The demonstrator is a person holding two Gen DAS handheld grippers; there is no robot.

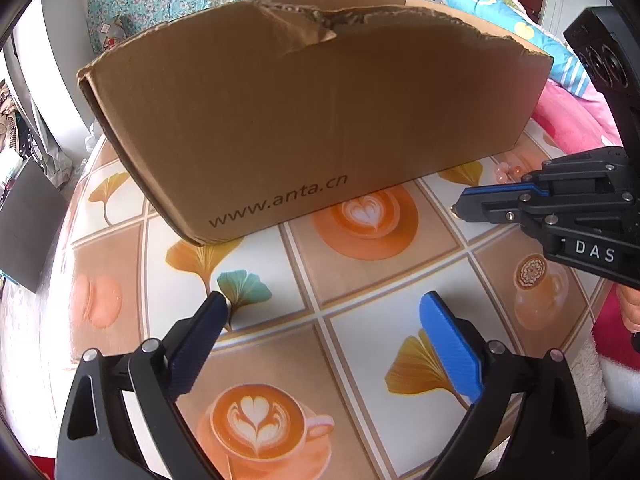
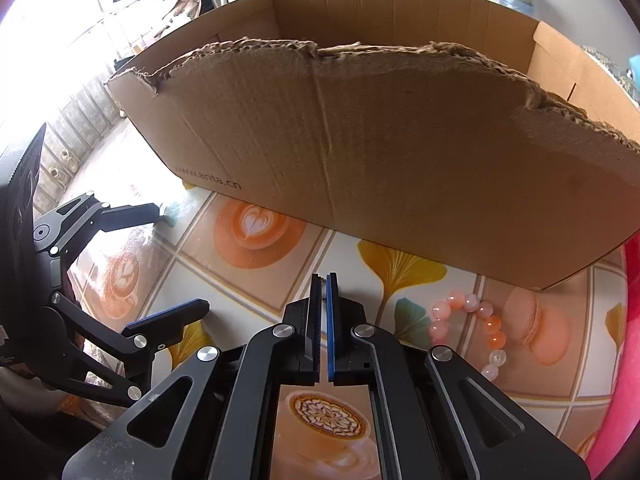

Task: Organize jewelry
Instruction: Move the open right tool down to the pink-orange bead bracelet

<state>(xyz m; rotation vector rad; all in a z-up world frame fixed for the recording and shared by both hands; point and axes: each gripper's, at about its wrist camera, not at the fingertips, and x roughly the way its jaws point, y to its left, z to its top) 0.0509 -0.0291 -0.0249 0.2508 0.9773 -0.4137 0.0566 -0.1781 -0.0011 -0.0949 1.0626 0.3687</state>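
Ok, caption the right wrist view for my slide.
Shut right hand-held gripper over the patterned table, pink bead bracelet lying beside it before the torn cardboard box.

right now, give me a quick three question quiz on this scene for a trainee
1. True or false: the right gripper is shut with nothing between its fingers.
2. Which gripper stands open over the tablecloth: a) left b) right?
3. Fill in: the pink bead bracelet lies on the table, outside the ____.

Key: 1 true. 2 a, the left gripper. 3 cardboard box.
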